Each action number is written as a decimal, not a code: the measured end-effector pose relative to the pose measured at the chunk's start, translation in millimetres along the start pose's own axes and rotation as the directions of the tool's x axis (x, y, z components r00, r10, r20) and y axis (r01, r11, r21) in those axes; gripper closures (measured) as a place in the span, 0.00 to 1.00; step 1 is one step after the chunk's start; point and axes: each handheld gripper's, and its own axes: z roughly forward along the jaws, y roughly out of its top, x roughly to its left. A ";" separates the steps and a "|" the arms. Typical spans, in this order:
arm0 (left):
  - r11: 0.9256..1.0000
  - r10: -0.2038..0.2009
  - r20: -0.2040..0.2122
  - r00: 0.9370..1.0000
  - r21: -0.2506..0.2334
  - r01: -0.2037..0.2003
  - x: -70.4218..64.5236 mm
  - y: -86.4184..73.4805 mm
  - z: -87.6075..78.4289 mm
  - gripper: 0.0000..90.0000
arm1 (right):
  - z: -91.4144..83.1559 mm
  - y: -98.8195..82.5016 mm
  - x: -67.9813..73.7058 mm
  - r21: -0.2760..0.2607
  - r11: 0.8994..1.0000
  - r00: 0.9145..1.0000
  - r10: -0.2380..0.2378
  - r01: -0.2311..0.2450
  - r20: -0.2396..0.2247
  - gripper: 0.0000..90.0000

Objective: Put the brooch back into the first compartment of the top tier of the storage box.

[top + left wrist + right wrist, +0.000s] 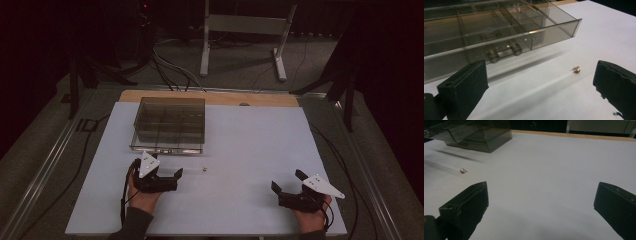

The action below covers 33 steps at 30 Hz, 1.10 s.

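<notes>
A clear smoky plastic organiser box (170, 125) with several compartments sits on the white table top (250, 145), back left of centre. A tiny brass-coloured part (204, 169) lies on the table just in front of the box. My left gripper (161, 171) rests on the table just left of that part, jaws wide apart, nothing between them. In the left gripper view the part (576, 69) lies ahead near the right jaw, with the box (499, 32) behind. My right gripper (287, 181) stands open at the front right; its view shows the part (463, 170) far left.
A wooden strip (210, 97) edges the table's far side. Beyond it stand a white metal frame (245, 30) and cables on the dark floor. Dark stands flank the table left and right.
</notes>
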 end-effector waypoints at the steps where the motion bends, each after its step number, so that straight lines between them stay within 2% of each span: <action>1: 1.000 0.001 0.001 1.000 0.005 -0.001 -2.7 0.2 2.5 0.00 | 0.0 0.0 0.1 -0.001 1.000 1.000 0.000 0.000 0.000 0.00; 12: 1.000 -0.001 0.016 1.000 0.017 0.001 -16.2 1.0 16.2 0.01 | -0.2 0.0 -0.2 -0.002 1.000 1.000 0.002 -0.002 -0.001 0.00; 33: 0.999 -0.002 0.024 1.000 0.049 0.001 -30.8 3.5 32.4 0.01 | -0.2 0.0 -0.2 -0.003 1.000 1.000 0.002 -0.002 -0.003 0.00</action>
